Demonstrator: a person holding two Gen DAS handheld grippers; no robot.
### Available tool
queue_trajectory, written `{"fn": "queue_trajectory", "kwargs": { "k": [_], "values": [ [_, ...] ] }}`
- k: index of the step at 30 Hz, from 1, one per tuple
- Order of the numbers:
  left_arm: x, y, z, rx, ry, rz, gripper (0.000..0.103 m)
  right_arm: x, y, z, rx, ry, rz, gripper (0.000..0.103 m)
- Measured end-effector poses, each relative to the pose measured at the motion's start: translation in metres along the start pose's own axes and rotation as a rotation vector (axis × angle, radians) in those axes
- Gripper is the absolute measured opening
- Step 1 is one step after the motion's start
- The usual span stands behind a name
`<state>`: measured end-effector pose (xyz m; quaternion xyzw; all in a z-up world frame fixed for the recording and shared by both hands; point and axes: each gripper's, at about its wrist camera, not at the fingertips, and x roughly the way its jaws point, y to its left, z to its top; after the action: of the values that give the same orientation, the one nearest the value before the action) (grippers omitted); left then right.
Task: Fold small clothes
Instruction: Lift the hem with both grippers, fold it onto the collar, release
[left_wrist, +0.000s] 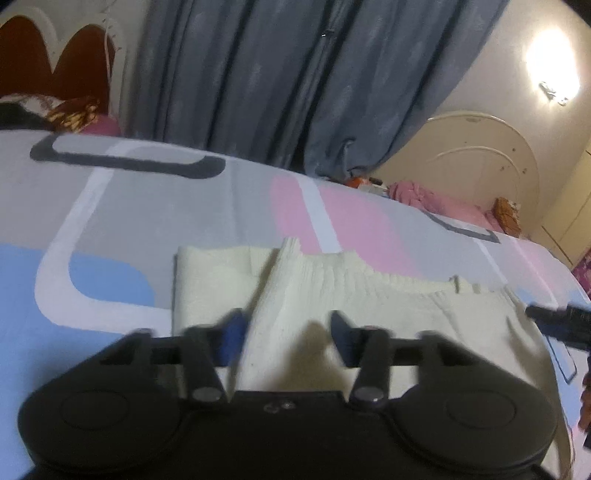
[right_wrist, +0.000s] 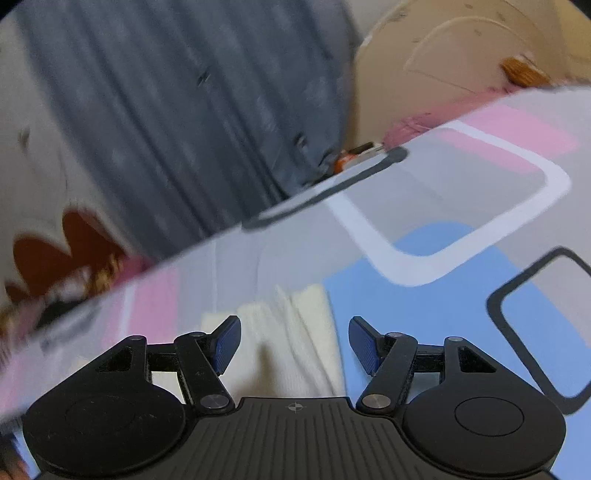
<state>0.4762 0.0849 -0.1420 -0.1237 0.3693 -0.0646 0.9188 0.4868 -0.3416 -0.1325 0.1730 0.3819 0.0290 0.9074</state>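
Observation:
A small cream knit garment (left_wrist: 314, 291) lies on the patterned bedsheet (left_wrist: 122, 206), partly folded, with a raised ridge running toward my left gripper. My left gripper (left_wrist: 286, 336) is open just above the garment, its blue-padded fingers (left_wrist: 231, 339) either side of the fold. In the right wrist view the same cream garment (right_wrist: 291, 332) lies between and ahead of my right gripper (right_wrist: 295, 343), which is open and empty. The right gripper's tip (left_wrist: 554, 317) shows at the right edge of the left wrist view, by the garment's right end.
The bedsheet (right_wrist: 461, 206) has grey, pink, blue and white shapes. Grey-blue curtains (left_wrist: 295, 81) hang behind the bed. A headboard (left_wrist: 55, 55) and pillows (left_wrist: 66, 114) are at the far left, a pink cloth pile (left_wrist: 424, 195) and a cream wardrobe (left_wrist: 480, 162) at the far right.

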Motion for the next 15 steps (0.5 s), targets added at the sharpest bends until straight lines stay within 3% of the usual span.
{"fn": "queue_trajectory", "kwargs": {
  "k": [1,3,4,5,6,8,10,11,12,13,15],
  "values": [
    [0.002,-0.001,0.0,0.003,-0.007,0.013,0.01,0.004,0.004,-0.003,-0.027,0.006,-0.015,0.064],
    [0.003,0.001,0.001,0.001,-0.022,0.024,0.005,0.012,0.008,-0.009,-0.05,0.008,-0.032,0.057],
    [0.002,0.002,0.0,-0.003,-0.034,0.024,0.004,0.017,0.01,-0.01,-0.061,0.024,-0.04,0.035],
    [0.0,0.003,0.0,-0.003,-0.048,0.024,0.004,0.021,0.012,-0.012,-0.071,0.039,-0.051,0.022],
    [-0.003,0.004,-0.001,0.0,-0.064,0.026,0.003,0.022,0.013,-0.013,-0.083,0.035,-0.055,0.021],
    [-0.005,0.005,-0.001,0.005,-0.082,0.03,0.003,0.023,0.015,-0.013,-0.119,0.025,-0.068,0.011],
    [-0.006,0.01,-0.002,-0.005,-0.1,0.053,0.003,0.02,0.014,-0.012,-0.14,-0.005,-0.088,0.009],
    [-0.004,0.013,-0.003,-0.012,-0.096,0.068,0.003,0.02,0.013,-0.011,-0.143,-0.033,-0.12,0.002],
    [0.0,0.015,-0.005,-0.017,-0.084,0.078,0.003,0.023,0.01,-0.011,-0.143,-0.044,-0.174,0.001],
    [0.002,0.016,-0.006,-0.023,-0.081,0.082,0.003,0.03,0.006,-0.012,-0.147,-0.022,-0.227,0.001],
    [0.0,0.013,-0.009,-0.01,-0.092,0.089,0.003,0.038,-0.003,-0.017,-0.143,0.032,-0.232,0.001]
  ]
}}
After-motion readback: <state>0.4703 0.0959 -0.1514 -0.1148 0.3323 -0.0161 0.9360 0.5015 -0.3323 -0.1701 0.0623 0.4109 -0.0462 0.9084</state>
